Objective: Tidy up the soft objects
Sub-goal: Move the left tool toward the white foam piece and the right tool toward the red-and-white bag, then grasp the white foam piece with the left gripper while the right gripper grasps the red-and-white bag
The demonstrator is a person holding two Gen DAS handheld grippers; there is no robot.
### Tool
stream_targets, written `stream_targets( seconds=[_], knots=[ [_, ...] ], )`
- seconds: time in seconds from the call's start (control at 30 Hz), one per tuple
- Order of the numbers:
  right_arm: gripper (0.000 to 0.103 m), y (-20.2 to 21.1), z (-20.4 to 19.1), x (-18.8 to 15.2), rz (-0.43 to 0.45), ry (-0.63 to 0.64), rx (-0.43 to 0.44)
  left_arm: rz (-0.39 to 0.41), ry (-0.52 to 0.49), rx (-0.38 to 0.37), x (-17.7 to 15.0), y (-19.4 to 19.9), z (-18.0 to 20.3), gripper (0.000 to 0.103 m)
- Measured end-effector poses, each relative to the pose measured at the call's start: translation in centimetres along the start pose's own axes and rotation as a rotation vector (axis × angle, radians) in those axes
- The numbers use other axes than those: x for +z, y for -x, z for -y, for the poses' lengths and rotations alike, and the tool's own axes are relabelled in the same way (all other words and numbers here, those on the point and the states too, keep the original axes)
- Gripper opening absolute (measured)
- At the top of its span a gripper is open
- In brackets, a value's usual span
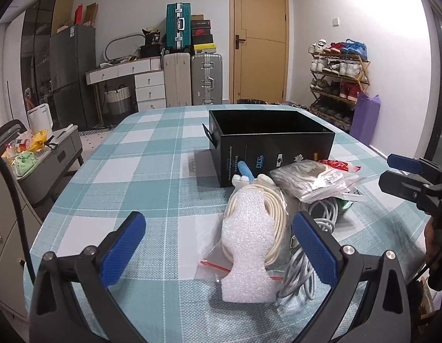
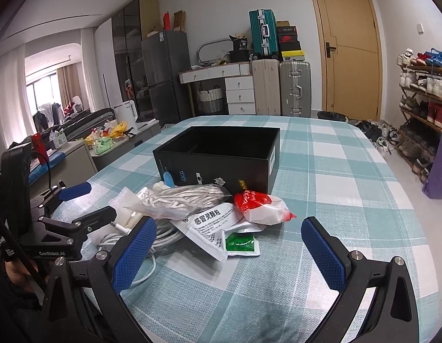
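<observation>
A table covered in a teal and white checked cloth (image 1: pixel 152 154) holds an open black box (image 1: pixel 271 143) and, in front of it, a loose pile of soft items.

From the left wrist camera, the left gripper (image 1: pixel 219 238) hangs just above the cloth with its blue-padded fingers spread wide, holding nothing. Between the fingers lies a white foam piece (image 1: pixel 246 245), resting on a clear zip bag with a coiled cream cord (image 1: pixel 273 214). A coil of grey-white cable (image 1: pixel 303 268) lies beside the right finger. Behind the foam, a small plush toy with a blue part (image 1: pixel 246 175) leans at the box's front wall. A clear bag of white rope (image 1: pixel 312 178) sits on top of the pile, near the box.

From the right wrist camera, the right gripper (image 2: pixel 228 247) is also opened wide and empty, low over the cloth. Ahead of it lie a white medicine packet with printed Chinese text (image 2: pixel 209 228), a green and white sachet (image 2: pixel 241 243), and a red and white plastic bag (image 2: pixel 261 207), all touching one another just in front of the box.
</observation>
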State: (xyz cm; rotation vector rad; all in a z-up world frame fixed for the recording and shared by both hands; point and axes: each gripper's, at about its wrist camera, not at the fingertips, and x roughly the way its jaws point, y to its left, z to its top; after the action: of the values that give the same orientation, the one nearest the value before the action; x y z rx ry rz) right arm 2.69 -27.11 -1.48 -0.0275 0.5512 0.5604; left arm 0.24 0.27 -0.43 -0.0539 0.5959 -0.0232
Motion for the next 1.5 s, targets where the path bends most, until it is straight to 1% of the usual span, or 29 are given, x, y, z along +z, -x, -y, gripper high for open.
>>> stream_targets(
  seconds=[0.1,0.13,0.2,0.23,0.33,0.43,0.6,0.77,0.9,1.07,1.13,1.2,1.3,1.33,1.37,1.4,1.43,1.5],
  knots=[
    [0.103,-0.1,0.2,0.2,-0.009,-0.005,0.018,0.016,-0.043,0.03,0.2,-0.2,0.0,0.103],
    [0.103,-0.1,0.2,0.3,-0.008,-0.006,0.023,0.021,-0.035,0.025,0.2,-0.2,0.0,0.103],
    [0.103,0.0,0.1,0.5,0.004,-0.002,0.012,0.018,-0.041,0.025,0.3,-0.2,0.0,0.103],
    [0.103,0.0,0.0,0.6,0.005,0.007,0.007,0.015,-0.062,0.034,0.4,-0.3,0.0,0.103],
    [0.103,-0.2,-0.3,0.9,-0.003,0.036,-0.004,0.023,-0.088,0.043,0.6,-0.5,0.0,0.103],
    [0.103,-0.7,-0.3,1.1,-0.021,0.047,-0.008,0.011,-0.088,0.035,1.0,-0.7,-0.1,0.103],
    [0.103,-1.7,-0.1,1.6,-0.053,0.052,-0.015,0.009,-0.055,0.019,1.0,-1.0,-0.3,0.103],
    [0.103,-3.0,1.0,1.9,-0.098,0.022,-0.009,-0.007,-0.061,0.003,0.8,-1.3,-0.2,0.103],
    [0.103,-3.6,1.8,2.3,-0.109,0.003,-0.021,-0.009,-0.072,-0.001,0.8,-1.4,0.0,0.103],
    [0.103,-4.3,3.3,2.7,-0.121,-0.053,-0.057,-0.015,-0.078,-0.018,0.8,-1.2,0.2,0.102],
    [0.103,-4.6,3.7,2.8,-0.129,-0.063,-0.061,-0.019,-0.085,-0.024,0.8,-1.1,0.3,0.099],
    [0.102,-5.0,3.9,3.0,-0.136,-0.065,-0.071,-0.028,-0.094,-0.028,0.8,-1.1,0.3,0.093],
    [0.094,-6.0,4.4,3.2,-0.162,-0.083,-0.067,-0.041,-0.11,-0.04,0.5,-1.0,0.5,0.093],
    [0.094,-6.3,4.5,3.2,-0.173,-0.089,-0.067,-0.044,-0.117,-0.047,0.5,-0.9,0.6,0.092],
    [0.093,-6.6,4.7,3.2,-0.181,-0.095,-0.067,-0.042,-0.125,-0.053,0.4,-0.9,0.8,0.086],
    [0.093,-6.9,4.8,3.1,-0.185,-0.102,-0.063,-0.046,-0.136,-0.062,0.3,-0.9,0.9,0.076],
    [0.092,-7.1,5.0,3.1,-0.189,-0.108,-0.061,-0.053,-0.14,-0.067,0.3,-1.0,1.0,0.072],
    [0.092,-7.5,5.3,3.1,-0.197,-0.122,-0.053,-0.07,-0.147,-0.078,0.1,-1.3,1.1,0.06]
  ],
)
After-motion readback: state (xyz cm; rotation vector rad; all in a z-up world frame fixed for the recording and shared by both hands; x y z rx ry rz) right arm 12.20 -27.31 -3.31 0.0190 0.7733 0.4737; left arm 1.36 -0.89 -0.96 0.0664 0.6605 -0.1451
